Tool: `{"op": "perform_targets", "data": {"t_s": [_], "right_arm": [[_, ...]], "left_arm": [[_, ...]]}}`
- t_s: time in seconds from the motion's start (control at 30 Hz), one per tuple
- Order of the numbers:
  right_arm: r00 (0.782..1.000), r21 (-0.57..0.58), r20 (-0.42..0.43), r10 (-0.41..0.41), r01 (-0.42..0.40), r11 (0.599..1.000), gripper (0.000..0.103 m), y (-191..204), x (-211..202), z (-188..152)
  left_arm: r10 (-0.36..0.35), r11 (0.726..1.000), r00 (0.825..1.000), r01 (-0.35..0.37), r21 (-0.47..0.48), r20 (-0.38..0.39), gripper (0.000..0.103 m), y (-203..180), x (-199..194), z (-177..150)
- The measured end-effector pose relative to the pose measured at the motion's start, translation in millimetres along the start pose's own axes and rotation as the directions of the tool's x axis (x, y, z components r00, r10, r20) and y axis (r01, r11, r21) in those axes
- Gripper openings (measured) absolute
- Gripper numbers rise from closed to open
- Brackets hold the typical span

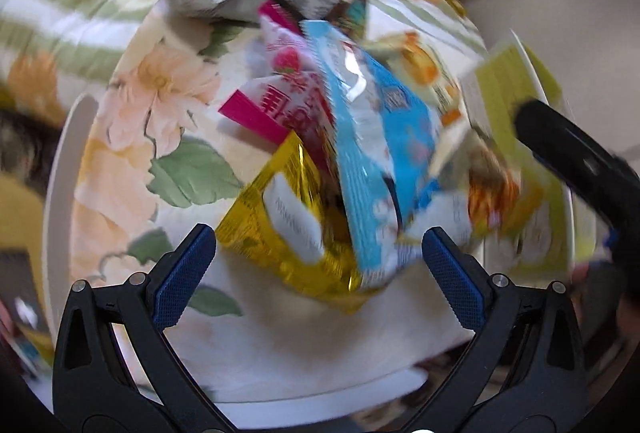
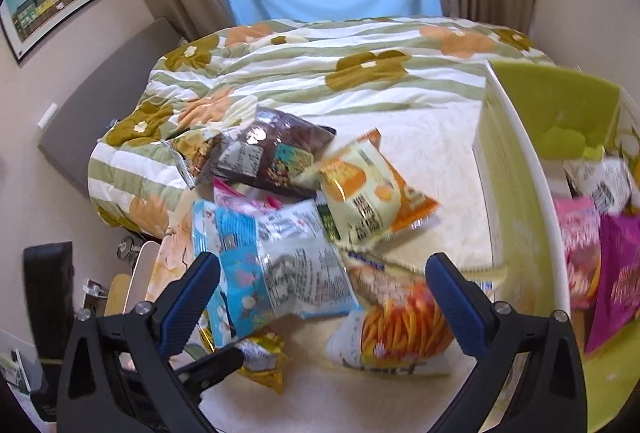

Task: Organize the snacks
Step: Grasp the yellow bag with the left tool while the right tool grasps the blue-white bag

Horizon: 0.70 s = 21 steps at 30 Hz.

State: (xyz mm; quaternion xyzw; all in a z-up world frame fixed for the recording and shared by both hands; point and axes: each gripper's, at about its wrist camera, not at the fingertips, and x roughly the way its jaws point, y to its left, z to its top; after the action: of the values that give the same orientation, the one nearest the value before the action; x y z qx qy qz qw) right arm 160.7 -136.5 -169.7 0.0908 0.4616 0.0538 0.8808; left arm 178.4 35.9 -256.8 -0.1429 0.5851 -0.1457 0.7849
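A pile of snack packets lies on the white table. In the left wrist view my left gripper [image 1: 318,249] is open just short of a gold packet [image 1: 280,229] and a light blue packet [image 1: 384,137], with a pink packet [image 1: 288,93] behind. In the right wrist view my right gripper [image 2: 322,277] is open above the light blue packet [image 2: 276,265] and an orange-stick packet [image 2: 400,325]. A cream-orange packet [image 2: 368,197] and a brown packet [image 2: 272,149] lie further back. A lime-green bin [image 2: 520,233] at right holds pink and magenta packets [image 2: 616,265].
A bed with a striped floral quilt [image 2: 320,65] lies behind the table. The floral tablecloth [image 1: 160,93] hangs at the table's left. The green bin [image 1: 516,81] and the other gripper's black finger [image 1: 568,149] are at the right of the left wrist view. A chair [image 2: 48,297] stands far left.
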Motion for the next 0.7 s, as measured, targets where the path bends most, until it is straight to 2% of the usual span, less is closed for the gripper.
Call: {"op": "perform_targets", "data": {"t_s": [0.07, 0.17, 0.43, 0.53, 0.7], "right_arm": [[1.000, -0.021, -0.010, 0.018, -0.018, 1.000, 0.102, 1.9, 4.2, 6.5], [0.998, -0.052, -0.042, 0.048, -0.050, 0.997, 0.102, 4.8, 14.7, 10.2], [0.979, -0.168, -0.180, 0.100, -0.131, 0.977, 0.102, 27.3, 56.2, 6.7], [0.968, -0.200, -0.227, 0.109, -0.156, 0.967, 0.102, 36.4, 70.0, 5.1], [0.958, -0.235, -0.279, 0.062, -0.131, 0.963, 0.102, 46.6, 88.9, -0.7]], "left_arm": [[0.008, 0.997, 1.000, -0.009, -0.072, -0.014, 0.102, 1.0, 11.4, 2.2], [0.034, 0.993, 0.998, -0.040, -0.114, -0.059, 0.102, 3.2, 27.4, 0.0], [0.156, 0.979, 0.984, -0.166, -0.121, -0.086, 0.101, 27.4, 26.0, -14.6], [0.176, 0.978, 0.982, -0.183, -0.103, -0.073, 0.092, 29.9, 22.0, -16.6], [0.233, 0.971, 0.970, -0.236, -0.043, -0.067, 0.069, 28.6, 16.0, -20.8]]}}
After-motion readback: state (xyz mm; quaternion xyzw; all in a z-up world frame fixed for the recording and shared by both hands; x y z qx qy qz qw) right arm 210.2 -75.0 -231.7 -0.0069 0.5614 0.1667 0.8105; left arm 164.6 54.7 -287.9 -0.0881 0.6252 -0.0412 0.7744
